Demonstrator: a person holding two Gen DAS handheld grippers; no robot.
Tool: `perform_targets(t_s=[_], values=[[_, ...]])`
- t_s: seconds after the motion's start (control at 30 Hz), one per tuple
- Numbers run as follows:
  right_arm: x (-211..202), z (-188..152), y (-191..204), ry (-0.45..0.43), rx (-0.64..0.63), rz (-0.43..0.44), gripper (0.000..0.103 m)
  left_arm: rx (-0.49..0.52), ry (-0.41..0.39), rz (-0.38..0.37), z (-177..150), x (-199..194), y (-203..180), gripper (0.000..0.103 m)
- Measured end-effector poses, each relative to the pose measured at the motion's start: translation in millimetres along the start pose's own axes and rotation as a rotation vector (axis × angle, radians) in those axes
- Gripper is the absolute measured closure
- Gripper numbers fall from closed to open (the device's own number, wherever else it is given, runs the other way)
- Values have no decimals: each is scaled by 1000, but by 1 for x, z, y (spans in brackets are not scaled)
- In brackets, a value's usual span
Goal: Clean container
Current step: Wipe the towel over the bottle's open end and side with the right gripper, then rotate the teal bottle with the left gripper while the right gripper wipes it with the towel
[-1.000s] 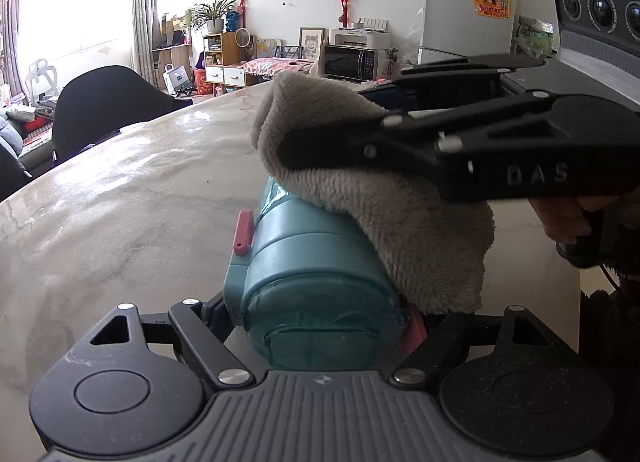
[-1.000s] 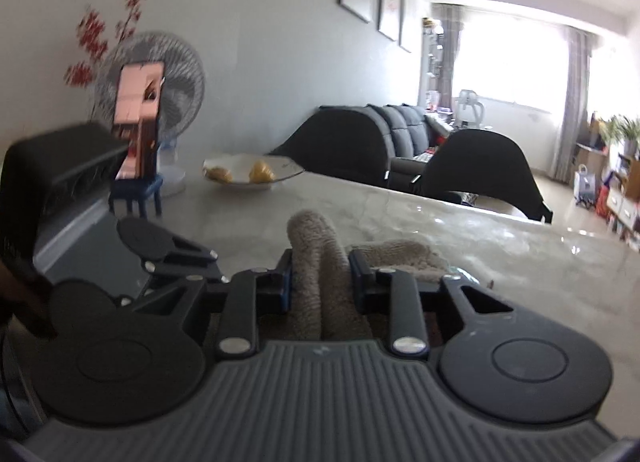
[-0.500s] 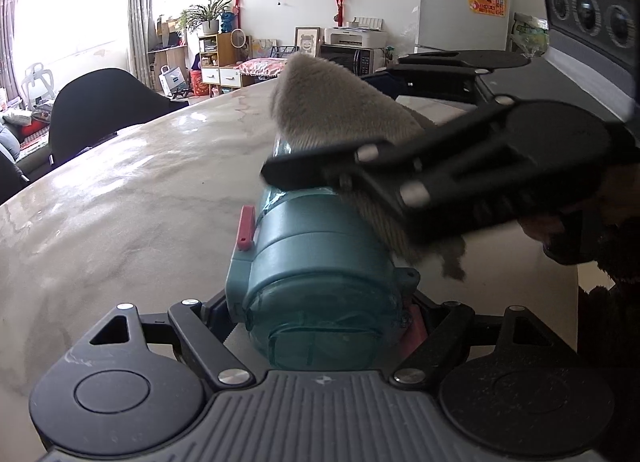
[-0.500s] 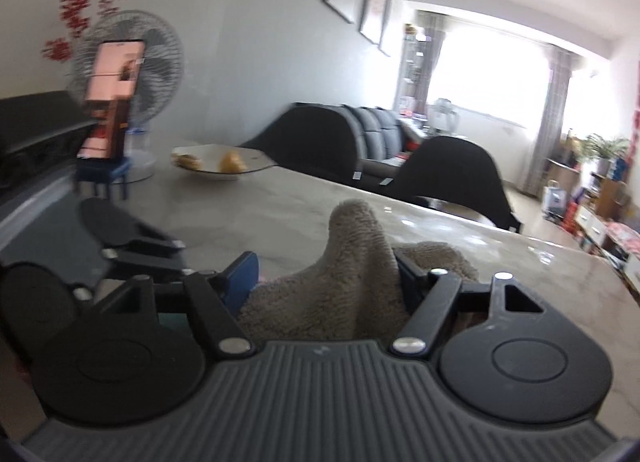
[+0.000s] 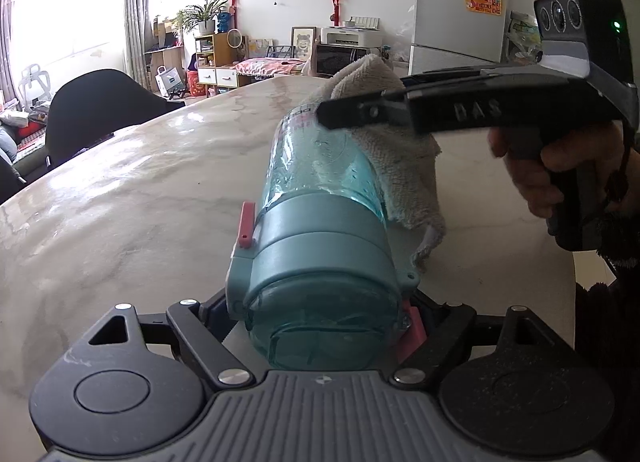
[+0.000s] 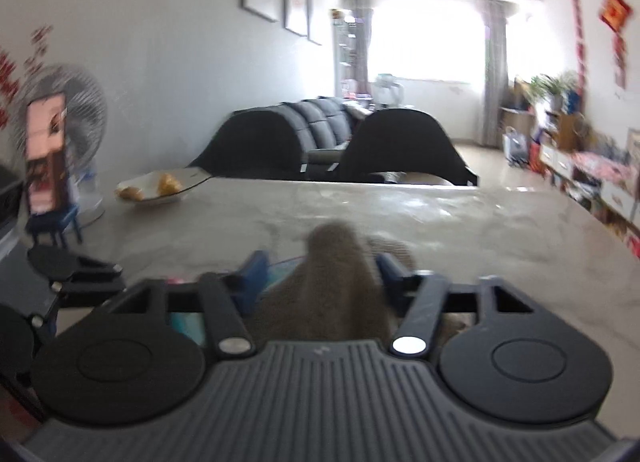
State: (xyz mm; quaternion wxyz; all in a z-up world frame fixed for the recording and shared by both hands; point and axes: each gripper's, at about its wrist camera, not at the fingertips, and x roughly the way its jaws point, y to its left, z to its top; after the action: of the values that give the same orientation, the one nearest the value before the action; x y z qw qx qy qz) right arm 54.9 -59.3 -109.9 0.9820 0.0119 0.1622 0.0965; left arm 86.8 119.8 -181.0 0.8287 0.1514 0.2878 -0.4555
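- The container [image 5: 320, 190], a teal see-through bottle, is on its side over the marble table [image 5: 140, 202]. In the left wrist view its lid [image 5: 320, 254] sits at 6 o'clock and its base points toward 12.
- The left gripper [image 5: 316, 318] is clamped on the lid end, one finger on each side. I read the bottle as held only there, so the long body is a lever. A hard push near the base could twist it in the pads or pull it out.
- The red latch [image 5: 247, 224] sticks out at 9 o'clock on the lid. If the bottle rolls in the grip, the latch may catch on a finger and pop open (I can't tell whether it is locked).
- The cloth [image 5: 400, 150] is draped over the bottle's 2 o'clock flank, with a tail hanging toward the tabletop at 4 o'clock. That tail could drag on the table or snag under the bottle during a stroke.
- The right gripper [image 6: 322, 268] has the cloth bunched between its fingers, and its jaws are closing. The pads seem to press on the fabric, though this view is blurred. A shallow bite may let the cloth slide out mid-wipe, and then bare plastic fingers would scrape the wall.
- The hand [image 5: 560, 166] on the right handle is at 3 o'clock, close to the table edge. A slipped bottle would probably roll that way and fall off.
- Well apart, at 10 o'clock in the right wrist view, are a plate of fruit [image 6: 152, 192] and a phone on a stand [image 6: 44, 158]. I judge them safe unless the bottle gets loose.
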Motion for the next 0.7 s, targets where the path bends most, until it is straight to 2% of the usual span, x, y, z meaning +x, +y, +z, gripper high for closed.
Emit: perform_targets(t_s=[0.03,0.07,0.2,0.3,0.4,0.47,0.57,0.7], values=[[-1,0,-3,-2,15,-10,74,0,0,-1,0,0,0,19],[-3,0,-4,-7,25,-17,77,1,0,-1,0,0,0,19],[-11,7,-2,-46,47,-12,80,5,0,-3,0,1,0,19],[-19,16,13,-67,15,85,80,7,0,-5,0,1,1,19],[-20,19,36,-45,-54,207,80,8,0,-7,0,1,1,19],[-16,16,49,-22,-84,257,80,8,0,-7,-1,1,2,19],[-2,7,53,29,-97,282,79,8,0,-7,-1,1,2,19],[6,5,41,20,-42,306,80,8,0,-8,-1,3,2,19]])
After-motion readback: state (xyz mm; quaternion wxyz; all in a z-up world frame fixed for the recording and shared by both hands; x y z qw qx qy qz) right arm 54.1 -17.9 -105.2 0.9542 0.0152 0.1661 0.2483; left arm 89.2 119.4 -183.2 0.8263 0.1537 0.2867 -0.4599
